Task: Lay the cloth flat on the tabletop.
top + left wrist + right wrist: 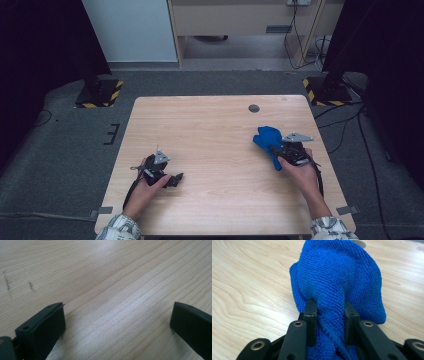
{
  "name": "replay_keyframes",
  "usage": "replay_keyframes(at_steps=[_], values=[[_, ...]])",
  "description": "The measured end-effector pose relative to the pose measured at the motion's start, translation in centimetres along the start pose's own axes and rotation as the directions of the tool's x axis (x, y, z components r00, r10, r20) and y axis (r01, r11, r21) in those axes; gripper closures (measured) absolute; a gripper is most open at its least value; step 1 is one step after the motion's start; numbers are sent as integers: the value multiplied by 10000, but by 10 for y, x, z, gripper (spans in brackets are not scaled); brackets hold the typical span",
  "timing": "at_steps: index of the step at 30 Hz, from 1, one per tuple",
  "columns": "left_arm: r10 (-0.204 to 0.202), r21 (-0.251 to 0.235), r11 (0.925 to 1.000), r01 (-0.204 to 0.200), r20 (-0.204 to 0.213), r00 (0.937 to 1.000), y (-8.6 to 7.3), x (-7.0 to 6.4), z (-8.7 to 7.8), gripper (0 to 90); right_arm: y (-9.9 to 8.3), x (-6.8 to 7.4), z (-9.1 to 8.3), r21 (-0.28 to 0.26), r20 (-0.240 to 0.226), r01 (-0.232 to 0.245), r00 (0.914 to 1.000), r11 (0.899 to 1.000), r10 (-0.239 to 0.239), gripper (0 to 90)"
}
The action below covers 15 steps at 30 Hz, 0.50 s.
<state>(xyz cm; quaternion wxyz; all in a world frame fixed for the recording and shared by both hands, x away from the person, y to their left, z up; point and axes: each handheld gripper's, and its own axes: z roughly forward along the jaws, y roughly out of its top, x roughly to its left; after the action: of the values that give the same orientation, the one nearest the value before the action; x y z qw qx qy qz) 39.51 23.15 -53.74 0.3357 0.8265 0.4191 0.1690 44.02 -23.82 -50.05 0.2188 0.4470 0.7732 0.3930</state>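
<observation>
Blue cloth [339,282] bunched in the clamped right claw [329,312]; left claw [117,322] gapes over bare table [100,270]

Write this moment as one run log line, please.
right gripper: shut on blue cloth | left gripper: open, holding nothing | table: wood

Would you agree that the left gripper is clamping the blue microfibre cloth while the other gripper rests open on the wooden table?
Not quite: the right gripper clamps the blue microfibre cloth, as the right gripper view shows. The left gripper is the open one, over the wooden table.
</observation>
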Motion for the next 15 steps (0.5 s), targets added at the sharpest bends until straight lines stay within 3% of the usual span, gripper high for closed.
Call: replay_keyframes(at_steps=[15], values=[[1, 0, 10000, -1, 5, 10000, 0, 0, 0, 0, 12, 2, -18, -660, -59, -99, 9999, 9978, 95, 712]])
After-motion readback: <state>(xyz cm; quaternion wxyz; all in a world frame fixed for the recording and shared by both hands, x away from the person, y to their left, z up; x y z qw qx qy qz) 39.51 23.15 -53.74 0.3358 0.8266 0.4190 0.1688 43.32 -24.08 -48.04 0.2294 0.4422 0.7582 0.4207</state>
